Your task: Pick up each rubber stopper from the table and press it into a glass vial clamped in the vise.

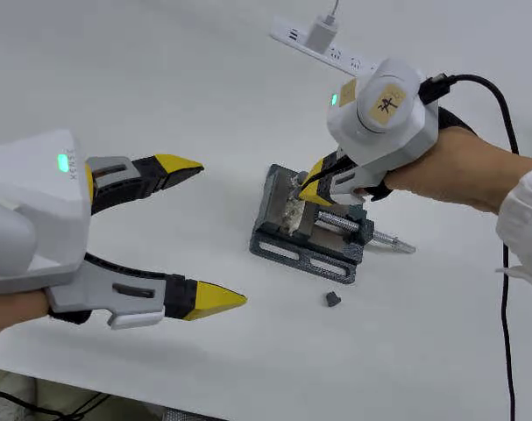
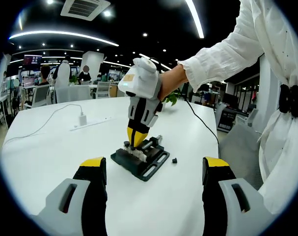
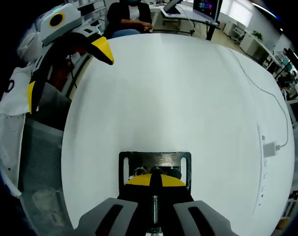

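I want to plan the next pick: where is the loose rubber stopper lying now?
In the head view the rubber stopper lies on the white table, just below the lower right corner of the vise, apart from it.

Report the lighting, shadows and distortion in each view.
Head view: even, soft light, only a faint shadow beside the vise on the white table, all sharp. Left gripper view: fisheye bends the ceiling light strips, which glare white. Right gripper view: the table edge curves strongly; the vise sits close and sharp.
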The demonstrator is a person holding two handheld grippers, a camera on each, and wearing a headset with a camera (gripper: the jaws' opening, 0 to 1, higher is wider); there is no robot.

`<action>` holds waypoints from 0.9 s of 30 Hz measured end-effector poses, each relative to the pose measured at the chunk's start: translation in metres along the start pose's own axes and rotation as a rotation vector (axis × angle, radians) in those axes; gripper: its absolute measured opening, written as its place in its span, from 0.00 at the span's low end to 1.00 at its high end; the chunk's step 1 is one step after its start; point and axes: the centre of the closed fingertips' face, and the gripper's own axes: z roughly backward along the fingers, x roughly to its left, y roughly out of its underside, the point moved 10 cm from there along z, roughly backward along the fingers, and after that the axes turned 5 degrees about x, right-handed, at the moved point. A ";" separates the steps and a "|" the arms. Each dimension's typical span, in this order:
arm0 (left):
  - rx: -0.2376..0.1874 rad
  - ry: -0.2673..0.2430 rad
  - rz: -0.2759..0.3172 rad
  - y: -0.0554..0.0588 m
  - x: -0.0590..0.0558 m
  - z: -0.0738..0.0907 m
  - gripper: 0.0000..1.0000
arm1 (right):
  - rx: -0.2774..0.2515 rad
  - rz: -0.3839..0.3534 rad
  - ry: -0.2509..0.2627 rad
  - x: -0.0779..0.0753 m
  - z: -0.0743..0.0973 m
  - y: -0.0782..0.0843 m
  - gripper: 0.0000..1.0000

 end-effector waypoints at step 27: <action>-0.004 -0.004 -0.009 -0.005 -0.002 0.001 0.77 | 0.088 0.025 -0.015 0.001 -0.003 -0.010 0.00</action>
